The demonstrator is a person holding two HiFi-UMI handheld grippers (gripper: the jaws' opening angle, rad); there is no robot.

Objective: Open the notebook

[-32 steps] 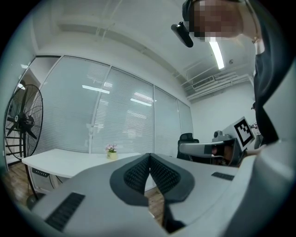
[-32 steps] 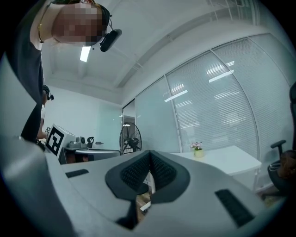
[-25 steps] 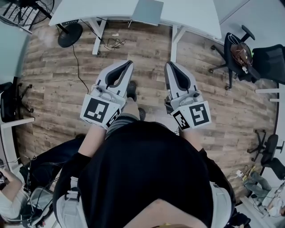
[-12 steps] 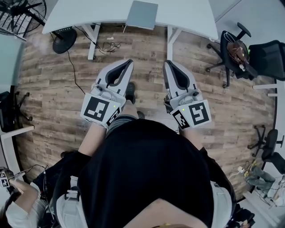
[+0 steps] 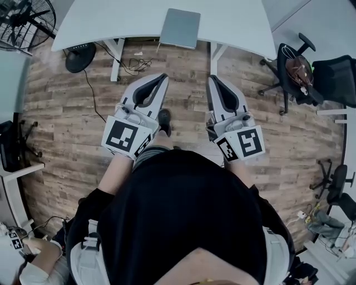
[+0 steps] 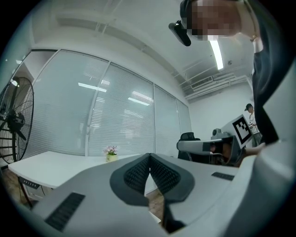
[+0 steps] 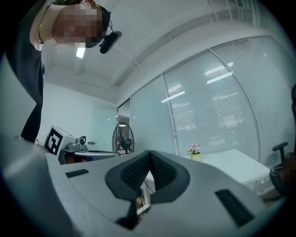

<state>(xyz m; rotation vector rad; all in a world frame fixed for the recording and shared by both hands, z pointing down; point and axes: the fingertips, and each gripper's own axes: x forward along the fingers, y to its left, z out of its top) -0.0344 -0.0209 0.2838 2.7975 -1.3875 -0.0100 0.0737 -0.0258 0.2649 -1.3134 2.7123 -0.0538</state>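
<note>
- Both pairs of jaws are closed with nothing between them. In the left gripper view the ribbed pads (image 6: 137,174) meet at the tip, and in the right gripper view the pads (image 7: 134,172) meet the same way.
- We hold the left gripper (image 5: 163,77) and the right gripper (image 5: 211,78) side by side in front of us. They do not touch, and both point about level towards the desk (image 5: 111,19).
- Each gripper carries a marker cube at its rear end: the left cube (image 5: 122,138) and the right cube (image 5: 245,143).
- From the head view, a shoe (image 5: 164,118) shows between the grippers on the wood floor (image 5: 61,111).
- The notebook (image 5: 179,28) lies closed and flat on the desk, its near edge at the desk's front edge. It is ahead of the gap between the grippers and well apart from both.
- A small flower pot (image 6: 110,152) stands on the desk, seen in both gripper views.
- Behind the desk runs a glass wall with blinds (image 6: 125,115).
- A fan (image 5: 25,16) stands left of the desk, and a cable (image 5: 92,78) trails over the floor near the desk's left leg.
- A chair (image 5: 295,64) stands to the right of the desk, well apart from the grippers.
- Another person (image 5: 28,264) is partly in view at the lower left corner of the head view.
</note>
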